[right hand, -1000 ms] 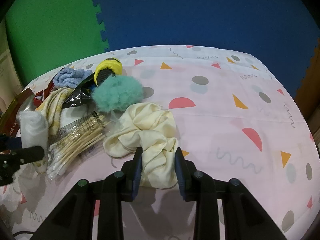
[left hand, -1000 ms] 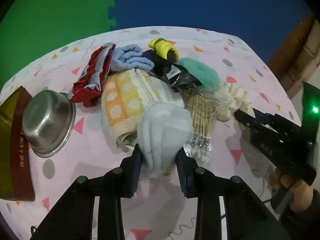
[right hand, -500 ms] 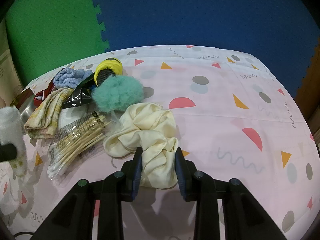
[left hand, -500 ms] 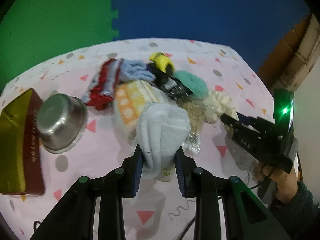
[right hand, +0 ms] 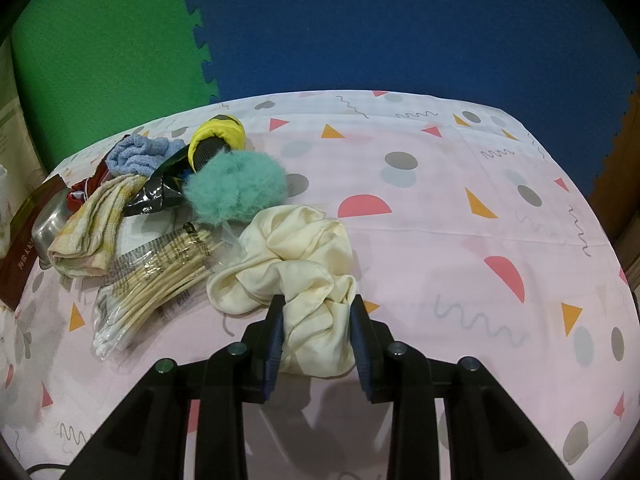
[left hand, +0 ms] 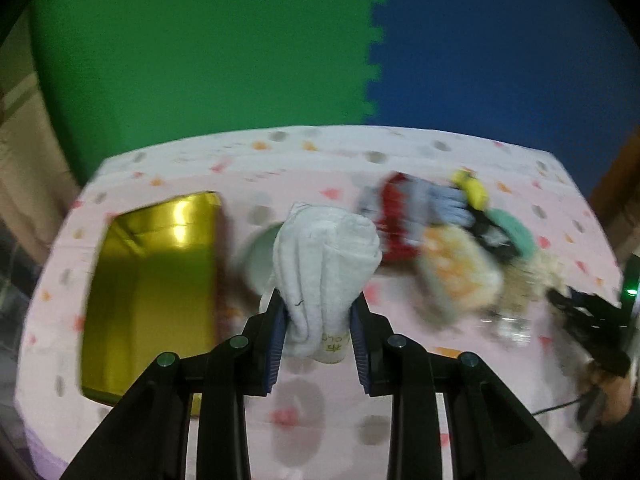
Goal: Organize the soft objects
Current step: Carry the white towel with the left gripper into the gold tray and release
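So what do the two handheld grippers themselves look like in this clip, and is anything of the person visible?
Both the left gripper and right gripper have black angular plastic frames with round silver-green bolt heads, and ribbed blue pads on the inner faces of the fingers. Seen from the left wrist view, the right unit carries a lit green light. A dark sleeve and a thin black cable show beside it.
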`<state>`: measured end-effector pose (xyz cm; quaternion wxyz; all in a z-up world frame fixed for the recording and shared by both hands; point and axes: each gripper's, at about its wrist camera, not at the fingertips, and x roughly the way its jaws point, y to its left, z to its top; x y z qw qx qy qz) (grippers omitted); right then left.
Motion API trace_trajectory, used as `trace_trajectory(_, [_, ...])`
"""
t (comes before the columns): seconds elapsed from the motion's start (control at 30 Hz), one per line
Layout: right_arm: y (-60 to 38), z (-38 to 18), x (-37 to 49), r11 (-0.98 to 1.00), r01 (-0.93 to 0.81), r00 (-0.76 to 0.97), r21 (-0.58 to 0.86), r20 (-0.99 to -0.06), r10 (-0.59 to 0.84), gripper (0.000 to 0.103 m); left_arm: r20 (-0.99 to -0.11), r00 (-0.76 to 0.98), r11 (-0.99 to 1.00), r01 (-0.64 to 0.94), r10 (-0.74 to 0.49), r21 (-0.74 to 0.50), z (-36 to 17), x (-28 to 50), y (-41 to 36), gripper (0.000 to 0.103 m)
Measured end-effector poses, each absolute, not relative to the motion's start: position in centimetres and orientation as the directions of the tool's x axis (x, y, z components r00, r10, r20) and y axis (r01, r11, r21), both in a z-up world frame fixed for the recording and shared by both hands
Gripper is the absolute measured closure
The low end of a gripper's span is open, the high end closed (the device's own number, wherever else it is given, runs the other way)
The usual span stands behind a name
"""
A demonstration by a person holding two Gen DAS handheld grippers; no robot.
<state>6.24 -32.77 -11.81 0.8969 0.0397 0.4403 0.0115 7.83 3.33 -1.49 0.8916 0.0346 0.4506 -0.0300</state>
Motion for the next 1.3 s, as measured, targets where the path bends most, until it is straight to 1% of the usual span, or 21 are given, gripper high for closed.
trace_trajectory(0.07, [-32.8, -11.8, 6.3, 0.997, 0.014, 0.612, 0.08, -0.789, 0.055, 0.072, -0.805, 0.593, 0.998, 0.028, 0.034, 0.063, -1.5, 8.4, 6.0, 0.076])
trace_trajectory(0.17, [-32.8, -11.8, 6.2, 0.997, 0.014, 0.612, 0.079, -0.789, 0.053, 0.072, -0.811, 0.578, 0.996, -0.051, 0.089, 0.072, -1.8, 9.3, 9.8, 0.076])
trace_trajectory(0.23, [-32.8, -11.8, 6.3, 0.997, 0.014, 0.613, 0.077, -0.788, 0.052, 0.072, -0.818, 0.566, 0.994, -0.076, 0.103, 0.073, -2.2, 9.8, 11.8, 0.075])
trace_trajectory(0.27, [-32.8, -11.8, 6.2, 0.997, 0.014, 0.613, 0.078, -0.788, 0.053, 0.072, -0.817, 0.56, 0.99, -0.106, 0.138, 0.095, -2.5, 10.2, 13.0, 0.076])
trace_trajectory(0.37, [-32.8, -11.8, 6.2, 0.997, 0.014, 0.614, 0.076, -0.788, 0.051, 0.072, -0.823, 0.541, 0.984, -0.133, 0.174, 0.121, -3.7, 11.5, 15.2, 0.075])
trace_trajectory(0.53, [-32.8, -11.8, 6.2, 0.997, 0.015, 0.615, 0.074, -0.787, 0.049, 0.072, -0.859, 0.486, 0.984, -0.149, 0.162, 0.101, -5.7, 13.6, 18.2, 0.075])
trace_trajectory(0.67, [-32.7, -11.8, 6.2, 0.997, 0.015, 0.616, 0.076, -0.786, 0.051, 0.072, -0.868, 0.46, 0.979, -0.153, 0.19, 0.133, -6.9, 15.1, 19.8, 0.075])
trace_trajectory(1.07, [-32.7, -11.9, 6.2, 0.998, 0.012, 0.616, 0.066, -0.786, 0.044, 0.072, -0.88, 0.435, 0.979, -0.146, 0.191, 0.14, -8.7, 16.8, 21.6, 0.068])
trace_trajectory(1.23, [-32.7, -11.9, 6.2, 0.998, 0.012, 0.616, 0.065, -0.786, 0.043, 0.072, -0.879, 0.44, 0.98, -0.151, 0.182, 0.127, -8.8, 17.0, 22.1, 0.061])
trace_trajectory(1.3, [-32.7, -11.9, 6.2, 0.998, 0.012, 0.616, 0.065, -0.786, 0.043, 0.072, -0.879, 0.442, 0.981, -0.15, 0.18, 0.125, -8.8, 16.9, 22.2, 0.056])
